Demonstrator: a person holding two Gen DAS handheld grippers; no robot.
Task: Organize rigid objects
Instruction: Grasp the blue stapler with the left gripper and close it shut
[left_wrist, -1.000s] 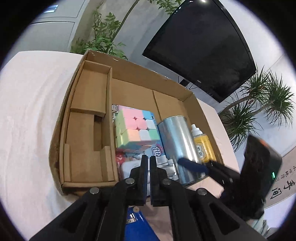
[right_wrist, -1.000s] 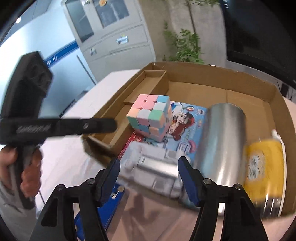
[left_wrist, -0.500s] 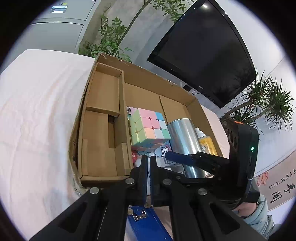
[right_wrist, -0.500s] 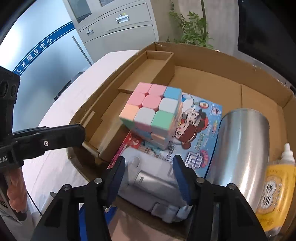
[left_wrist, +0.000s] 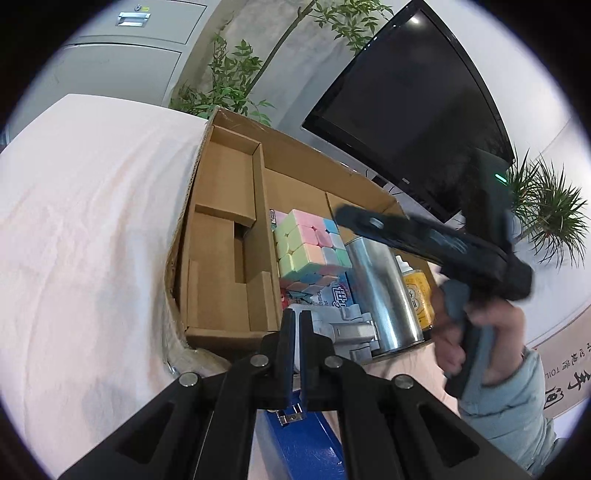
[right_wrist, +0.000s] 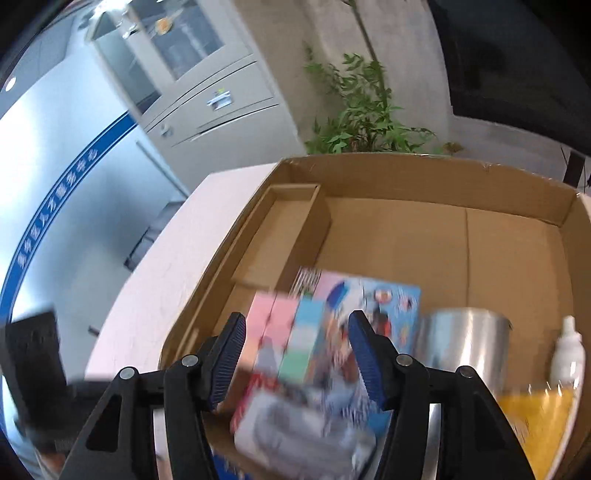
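An open cardboard box (left_wrist: 221, 258) on the pale cloth holds a pastel puzzle cube (left_wrist: 310, 243), a silver can (left_wrist: 380, 288), a yellow bottle (left_wrist: 415, 291), a grey-white device (left_wrist: 347, 328) and a colourful picture pack (left_wrist: 336, 291). My left gripper (left_wrist: 294, 321) is shut with nothing in it, at the box's near wall. My right gripper (left_wrist: 354, 218), held by a hand (left_wrist: 487, 332), hovers over the cube and can. In the blurred right wrist view the cube (right_wrist: 288, 339) shows between the right gripper's (right_wrist: 297, 354) opening jaws, and the pads do not touch it.
A blue flat object (left_wrist: 299, 443) lies on the cloth under my left gripper. The box's left side has bare cardboard compartments (left_wrist: 225, 184). A black screen (left_wrist: 406, 110) and potted plants (left_wrist: 229, 81) stand behind the table, and grey cabinets (right_wrist: 207, 96) line the wall.
The right gripper has risen and moved forward from the grey-white device to above the cube, and its view has blurred. The left gripper has shifted slightly and stays shut.
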